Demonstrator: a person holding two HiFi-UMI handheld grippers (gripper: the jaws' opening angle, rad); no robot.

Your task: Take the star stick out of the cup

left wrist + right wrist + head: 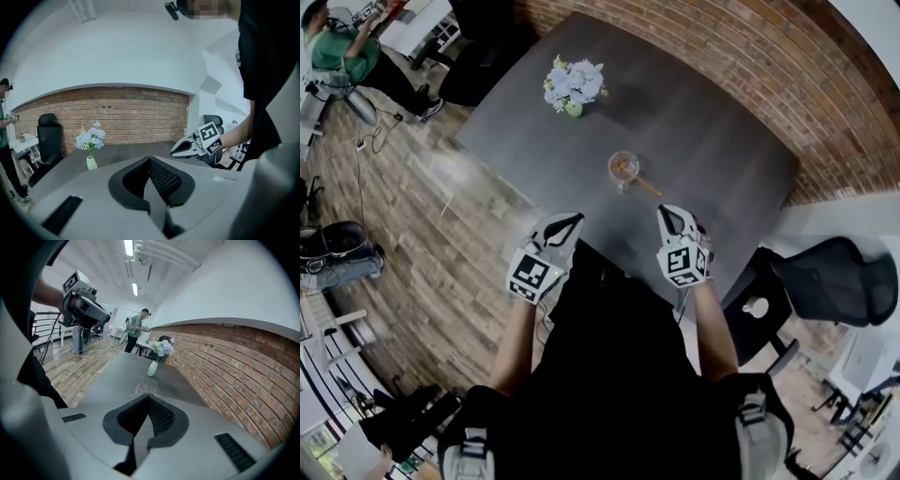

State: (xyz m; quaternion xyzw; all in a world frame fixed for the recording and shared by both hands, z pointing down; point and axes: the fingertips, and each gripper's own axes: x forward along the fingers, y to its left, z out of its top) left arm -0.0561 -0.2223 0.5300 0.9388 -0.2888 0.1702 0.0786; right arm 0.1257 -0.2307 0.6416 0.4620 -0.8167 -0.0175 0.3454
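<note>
**Table.** Dark grey, matt-topped table (712, 159), set with one side along a red brick wall (741, 56).

**Cup.** Clear glass cup (623, 168), upright near the middle of the table. In the right gripper view only its rim (145, 389) shows, just above the tool tips.

**Star stick.** Thin orange-tan star stick (648, 186), in the cup. Its orange end lies inside the glass, and the shaft slants out over the rim toward the right tool's side. The star shape is too small to make out.

**Left tool.** White two-jaw left tool (574, 218) with a black-and-white marker cube. It is held over the near table edge, well apart from the cup. Its black pads are pressed together with nothing between them (150, 161).

**Right tool.** Matching right tool (665, 212), held at the near edge and nearer the cup than the left tool, though not touching it. The pads are pressed together and empty (148, 398).

**Vase.** Small pale green vase (573, 110) holding pale blue and white flowers (575, 82), upright on the far part of the table, well apart from the cup.

**Surroundings.** Wood-plank floor (412, 225); black office chair (834, 281) beside the table; a person in a green shirt (342, 49) some way off.
</note>
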